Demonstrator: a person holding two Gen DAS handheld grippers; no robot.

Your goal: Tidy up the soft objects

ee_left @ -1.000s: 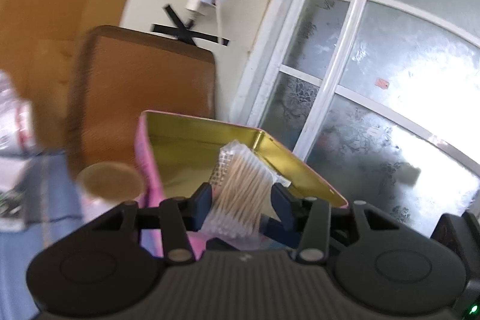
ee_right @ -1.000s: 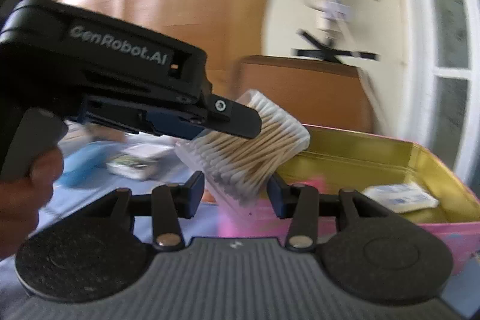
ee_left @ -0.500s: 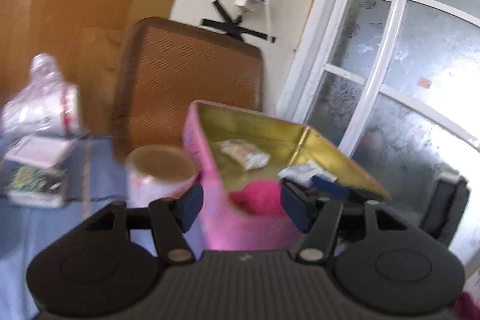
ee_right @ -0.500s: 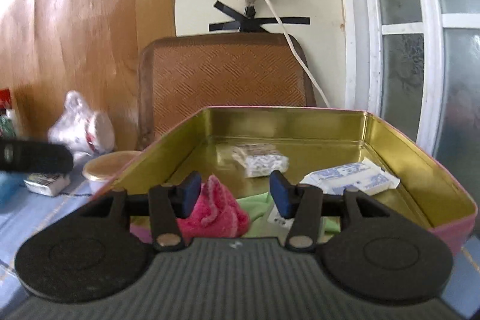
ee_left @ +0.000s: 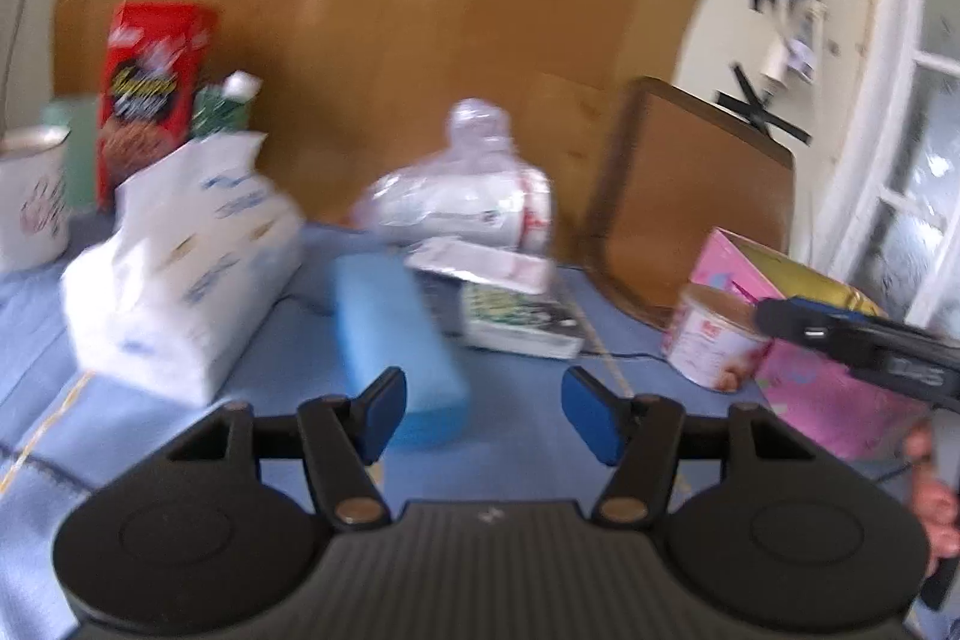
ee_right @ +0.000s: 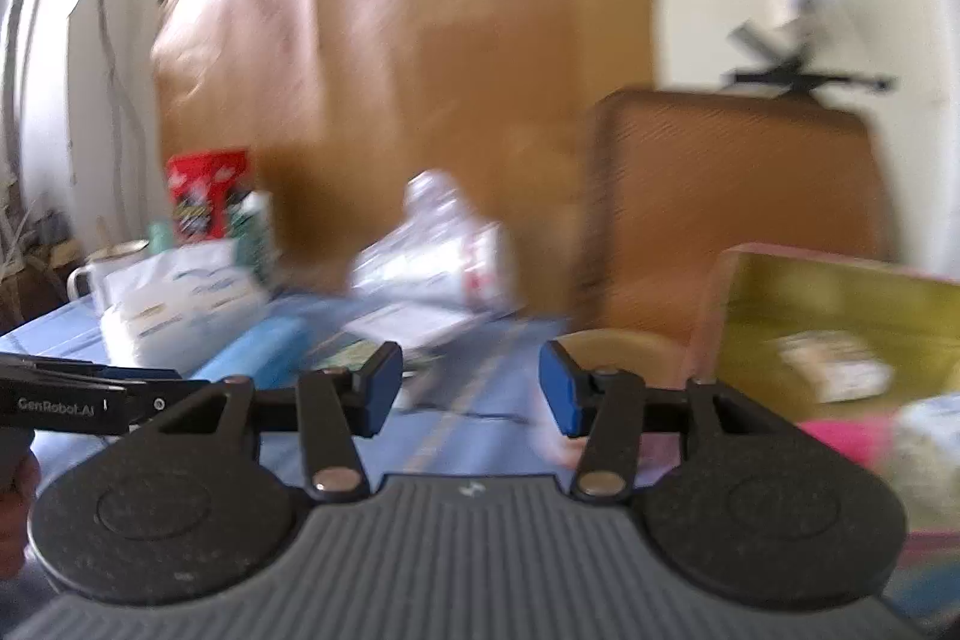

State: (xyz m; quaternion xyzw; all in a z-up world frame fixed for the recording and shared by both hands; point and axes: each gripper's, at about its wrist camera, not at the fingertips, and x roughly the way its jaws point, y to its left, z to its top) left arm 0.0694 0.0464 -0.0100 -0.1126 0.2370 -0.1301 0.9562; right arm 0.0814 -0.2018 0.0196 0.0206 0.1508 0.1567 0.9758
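Both wrist views look low across the tabletop (ee_left: pixel 528 364) toward 12 o'clock; both share the tissue pack (ee_left: pixel 180 274) (ee_right: pixel 180 304).

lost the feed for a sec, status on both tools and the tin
Left tool open, empty, aimed at blue pack. Right tool open, empty. Pink tin at right, items inside. Tissue pack beside the blue pack.

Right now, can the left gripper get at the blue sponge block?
Probably yes: the left gripper is open and empty, and the blue sponge block lies just ahead on the blue cloth, with nothing between.
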